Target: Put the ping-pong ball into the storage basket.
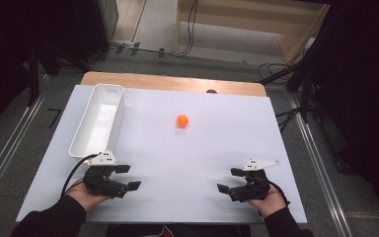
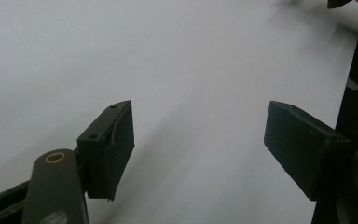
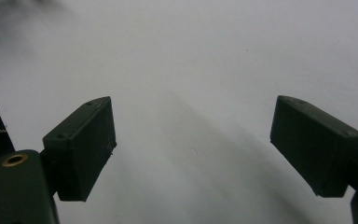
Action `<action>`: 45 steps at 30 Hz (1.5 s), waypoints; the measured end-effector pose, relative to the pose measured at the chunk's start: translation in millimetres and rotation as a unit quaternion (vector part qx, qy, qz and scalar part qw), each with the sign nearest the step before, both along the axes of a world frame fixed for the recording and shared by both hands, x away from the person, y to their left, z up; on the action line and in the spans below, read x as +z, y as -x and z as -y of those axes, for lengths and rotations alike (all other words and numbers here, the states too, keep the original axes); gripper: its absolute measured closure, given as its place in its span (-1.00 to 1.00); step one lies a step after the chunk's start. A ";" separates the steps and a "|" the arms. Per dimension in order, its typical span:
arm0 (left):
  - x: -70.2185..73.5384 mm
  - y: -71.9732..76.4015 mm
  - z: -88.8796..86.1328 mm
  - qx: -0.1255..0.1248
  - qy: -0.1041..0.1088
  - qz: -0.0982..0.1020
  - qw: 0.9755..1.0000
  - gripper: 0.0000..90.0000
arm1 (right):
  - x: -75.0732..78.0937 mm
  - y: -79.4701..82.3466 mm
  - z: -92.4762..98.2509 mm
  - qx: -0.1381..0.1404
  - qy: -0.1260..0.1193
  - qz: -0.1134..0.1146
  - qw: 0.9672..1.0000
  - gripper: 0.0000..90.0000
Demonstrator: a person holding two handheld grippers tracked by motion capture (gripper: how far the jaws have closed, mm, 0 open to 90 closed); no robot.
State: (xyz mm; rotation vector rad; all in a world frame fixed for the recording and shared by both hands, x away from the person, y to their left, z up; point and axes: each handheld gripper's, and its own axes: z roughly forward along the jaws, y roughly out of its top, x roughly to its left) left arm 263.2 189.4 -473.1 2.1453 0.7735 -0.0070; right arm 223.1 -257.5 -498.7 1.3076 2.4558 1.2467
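In the high view, the person's forearms are cut off by the bottom edge, and each hand point(image 1: 86, 195) is partly hidden beneath the gripper it holds. Dark surroundings at both sides are too dim to make out. In the left gripper view, a dark shape point(image 2: 342, 3) at the top right corner is cut off and blurred; the counter point(image 2: 177, 60) behind is smeared.
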 end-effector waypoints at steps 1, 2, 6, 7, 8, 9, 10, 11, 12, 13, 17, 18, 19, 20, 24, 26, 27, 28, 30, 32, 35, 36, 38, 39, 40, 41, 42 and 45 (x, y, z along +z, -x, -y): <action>0.3 0.0 -0.5 -0.001 -0.001 0.002 1.000 -0.45 | 0.7 0.1 -0.1 -0.002 -0.006 -0.003 1.000 -0.71; 0.4 0.5 -0.7 0.002 -0.002 0.004 1.000 -0.45 | 1.2 -0.2 0.3 0.000 -0.007 0.000 1.000 -0.71; 0.0 1.7 -2.0 0.007 -0.004 0.006 1.000 -0.45 | 1.2 -0.7 -0.2 0.001 -0.008 0.001 1.000 -0.71; 0.2 1.7 -2.1 0.006 -0.003 0.006 1.000 -0.45 | 1.2 -0.1 -0.4 0.000 -0.007 -0.001 1.000 -0.71; 0.2 1.7 -2.1 0.006 -0.003 0.006 1.000 -0.45 | 1.3 0.3 -0.3 -0.001 -0.005 -0.002 1.000 -0.71; 0.5 2.3 -1.7 0.007 -0.005 0.007 1.000 -0.45 | 1.3 0.3 -0.3 -0.001 -0.005 -0.002 1.000 -0.71; 0.5 2.9 -1.5 0.006 -0.007 0.009 1.000 -0.45 | 1.6 0.4 0.9 -0.003 -0.004 0.003 1.000 -0.71; 0.1 2.7 -1.7 0.006 -0.007 0.010 1.000 -0.45 | 2.1 0.7 1.2 -0.004 -0.005 0.002 1.000 -0.71; 0.1 2.2 -2.0 0.006 -0.009 0.010 1.000 -0.45 | 2.3 0.7 1.5 -0.007 -0.008 0.001 1.000 -0.71; -0.1 1.6 -2.2 0.006 -0.006 0.009 1.000 -0.45 | 2.2 0.4 1.8 -0.007 -0.008 0.000 1.000 -0.71; 0.1 1.6 -2.2 0.007 -0.007 0.009 1.000 -0.45 | 1.7 -0.4 2.3 -0.010 -0.008 0.002 1.000 -0.71; 0.1 2.0 -2.1 0.007 -0.008 0.010 1.000 -0.45 | 1.9 -0.3 2.6 -0.009 -0.008 0.003 1.000 -0.71; 0.1 2.0 -2.1 0.007 -0.008 0.010 1.000 -0.45 | 2.1 -0.3 2.5 -0.009 -0.010 0.003 1.000 -0.71; 0.2 2.4 -1.8 0.008 -0.009 0.010 1.000 -0.45 | 2.1 -0.4 2.5 -0.009 -0.010 0.004 1.000 -0.71; 0.2 2.5 -1.3 0.010 -0.008 0.010 1.000 -0.45 | 1.5 -1.2 2.6 -0.006 -0.009 0.004 1.000 -0.71; 0.8 1.7 -1.6 0.010 -0.007 0.009 1.000 -0.45 | 1.5 -0.8 2.2 -0.007 -0.009 0.003 1.000 -0.71; 0.8 1.7 -1.6 0.010 -0.007 0.009 1.000 -0.45 | 1.5 -0.8 2.2 -0.007 -0.009 0.003 1.000 -0.71; 1.3 0.9 -1.2 0.011 -0.002 0.002 1.000 -0.45 | 1.6 -0.7 2.1 -0.005 -0.007 0.002 1.000 -0.71; 1.5 0.8 -0.3 0.014 0.003 -0.003 1.000 -0.45 | 1.5 -0.7 1.8 -0.005 -0.007 0.003 1.000 -0.71; 2.5 1.1 0.2 0.014 0.003 -0.001 1.000 -0.45 | 0.9 -0.8 1.5 -0.003 -0.006 0.000 1.000 -0.71; 4.3 0.5 2.2 0.013 0.003 0.005 1.000 -0.45 | 0.4 -0.6 1.6 -0.002 -0.007 0.000 1.000 -0.71; 5.5 0.4 3.6 0.014 0.002 0.008 1.000 -0.45 | 0.2 -0.5 1.9 -0.002 -0.006 0.002 1.000 -0.71; 8.1 -0.5 7.1 0.014 0.008 0.011 1.000 -0.45 | 0.6 0.2 2.0 -0.004 -0.006 0.000 1.000 -0.71; 8.9 -0.9 8.9 0.016 0.009 0.012 1.000 -0.45 | 0.6 0.1 2.2 -0.005 -0.007 0.000 1.000 -0.71; 9.9 -1.4 11.2 0.016 0.013 0.011 1.000 -0.45 | 0.7 0.1 2.1 -0.006 -0.008 -0.001 1.000 -0.71; 10.7 -2.1 14.1 0.017 0.016 0.009 1.000 -0.45 | 0.6 -0.1 2.2 -0.006 -0.008 -0.001 1.000 -0.71; 11.2 -2.8 16.1 0.019 0.014 0.009 1.000 -0.45 | 0.2 -0.4 2.3 -0.003 -0.007 0.001 1.000 -0.71; 11.5 -3.7 22.1 0.019 0.010 0.008 1.000 -0.45 | 0.1 0.2 1.6 -0.003 -0.006 0.001 1.000 -0.71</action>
